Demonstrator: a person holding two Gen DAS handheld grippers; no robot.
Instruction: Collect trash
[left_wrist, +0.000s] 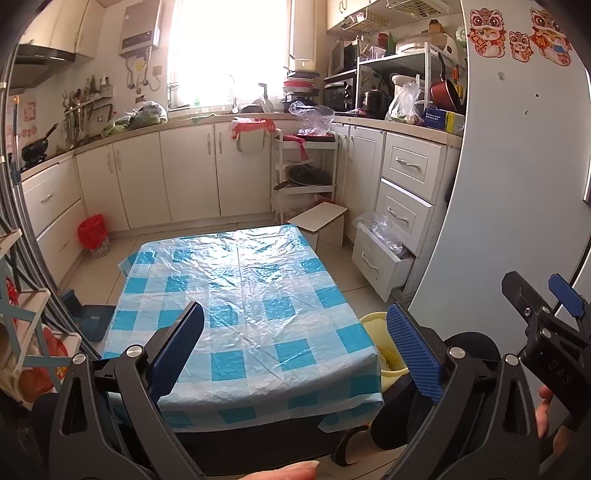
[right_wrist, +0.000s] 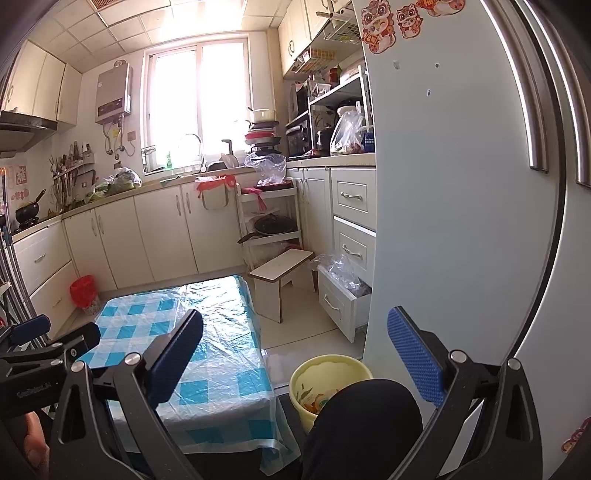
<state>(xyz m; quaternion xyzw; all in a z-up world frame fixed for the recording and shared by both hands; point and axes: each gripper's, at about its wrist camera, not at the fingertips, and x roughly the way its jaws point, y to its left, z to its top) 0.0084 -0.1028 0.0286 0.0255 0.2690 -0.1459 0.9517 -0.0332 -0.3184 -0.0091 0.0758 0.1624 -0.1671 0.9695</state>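
Small kitchen w/ cream cabinets along the back and both sides, bright window (right_wrist: 199, 107) over the sink, water heater (right_wrist: 113, 92) on the wall left of it. Tiled floor (right_wrist: 314, 332), pale. In the middle stands a low worktop (left_wrist: 240, 302) covered w/ a thin plastic sheet in blue-and-white check, crinkled, nothing lying on it. Its long axis runs away from the cameras toward the back cabinets; sheet edge hangs over the near side.

White stool (right_wrist: 282, 269) just past the worktop's far right corner, beside a tiered white rack (right_wrist: 269, 218) holding pans. Fridge door (right_wrist: 443, 221) fills the right side, cartoon stickers up top. Bottom drawer (right_wrist: 340, 299) next to the fridge is pulled open, clear plastic bag stuffed inside. Red-lined bin (left_wrist: 92, 232) sits on the floor by the left cabinets, well apart from the worktop.

Task's thing: yellow trash bucket (right_wrist: 328, 369) on the floor, upright, mouth pointing up, just beside the worktop's near right corner and near the fridge. Scraps inside, orange and pale bits; exact items too small to tell. A dark-clothed knee (right_wrist: 362, 424) covers its near rim.

Left hand-held gripper (left_wrist: 295, 350) is released, jaws wide apart, nothing between them, aimed over the worktop. Right hand-held gripper (right_wrist: 295, 354) likewise spread and empty, w/ the bucket showing between its blue pads.
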